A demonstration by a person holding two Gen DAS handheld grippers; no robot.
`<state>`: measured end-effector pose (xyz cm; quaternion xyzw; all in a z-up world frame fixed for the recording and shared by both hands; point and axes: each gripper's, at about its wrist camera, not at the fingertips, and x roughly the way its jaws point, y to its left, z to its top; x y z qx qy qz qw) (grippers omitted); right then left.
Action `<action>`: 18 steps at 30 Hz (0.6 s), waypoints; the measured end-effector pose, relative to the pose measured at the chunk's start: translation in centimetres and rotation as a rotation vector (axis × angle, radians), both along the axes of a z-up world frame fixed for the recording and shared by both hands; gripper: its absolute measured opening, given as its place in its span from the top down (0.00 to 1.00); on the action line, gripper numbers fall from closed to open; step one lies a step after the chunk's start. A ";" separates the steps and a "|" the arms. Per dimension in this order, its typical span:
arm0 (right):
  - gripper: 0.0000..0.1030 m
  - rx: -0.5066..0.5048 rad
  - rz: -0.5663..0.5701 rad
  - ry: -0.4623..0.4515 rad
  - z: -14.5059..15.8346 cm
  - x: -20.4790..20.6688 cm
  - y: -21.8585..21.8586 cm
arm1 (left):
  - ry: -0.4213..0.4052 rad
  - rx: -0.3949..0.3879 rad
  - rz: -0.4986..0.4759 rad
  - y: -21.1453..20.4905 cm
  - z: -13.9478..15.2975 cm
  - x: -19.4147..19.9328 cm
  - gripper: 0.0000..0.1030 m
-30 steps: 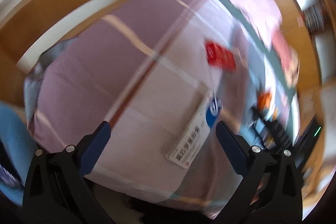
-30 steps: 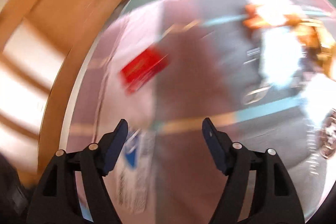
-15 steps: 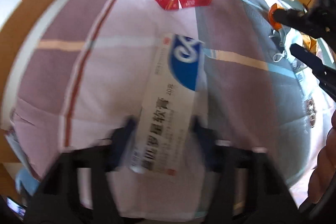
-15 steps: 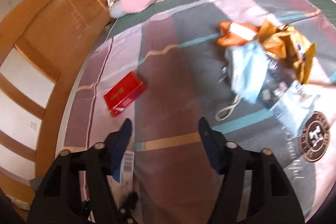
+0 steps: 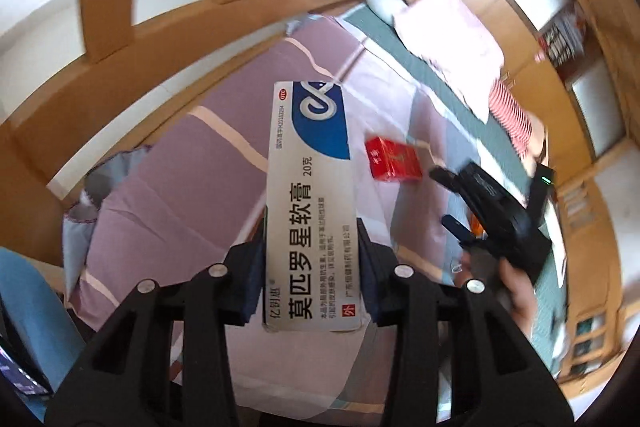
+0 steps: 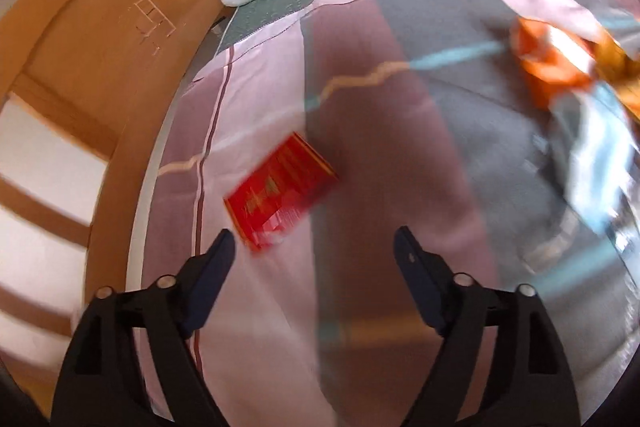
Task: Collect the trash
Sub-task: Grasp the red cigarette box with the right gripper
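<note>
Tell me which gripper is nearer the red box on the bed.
Right. The right gripper hovers open just short of the red box, its left fingertip almost at the box's corner. The left gripper is farther back, shut on the white ointment box.

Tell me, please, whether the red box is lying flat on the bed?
Flat: the red box rests broad face up on the bedspread, outside the open right hand-held gripper.

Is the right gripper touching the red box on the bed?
Apart. The right wrist view shows the right gripper, open, with bedspread between its fingertips and the red box.

White box [image 5: 310, 211] reads "莫匹罗星软膏" (also "20克", "亿钥追").
</note>
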<state>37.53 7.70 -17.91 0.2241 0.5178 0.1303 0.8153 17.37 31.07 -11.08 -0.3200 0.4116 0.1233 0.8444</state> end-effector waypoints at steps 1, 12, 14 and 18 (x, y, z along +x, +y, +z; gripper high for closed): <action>0.18 0.032 -0.029 0.045 -0.9 1.2 0.7 | -0.003 -0.018 0.004 0.4 -0.1 -0.2 0.60; 0.29 -0.353 0.138 0.007 -2.6 4.5 9.3 | 0.024 -0.121 -0.073 -0.7 -1.9 1.5 0.61; 0.36 -0.347 0.181 0.005 -2.2 3.7 9.0 | 0.029 -0.102 -0.077 -0.8 -1.8 1.9 0.61; 0.45 -0.317 0.237 0.026 -1.8 1.1 6.9 | 0.018 -0.058 -0.103 -1.7 -1.5 2.1 0.61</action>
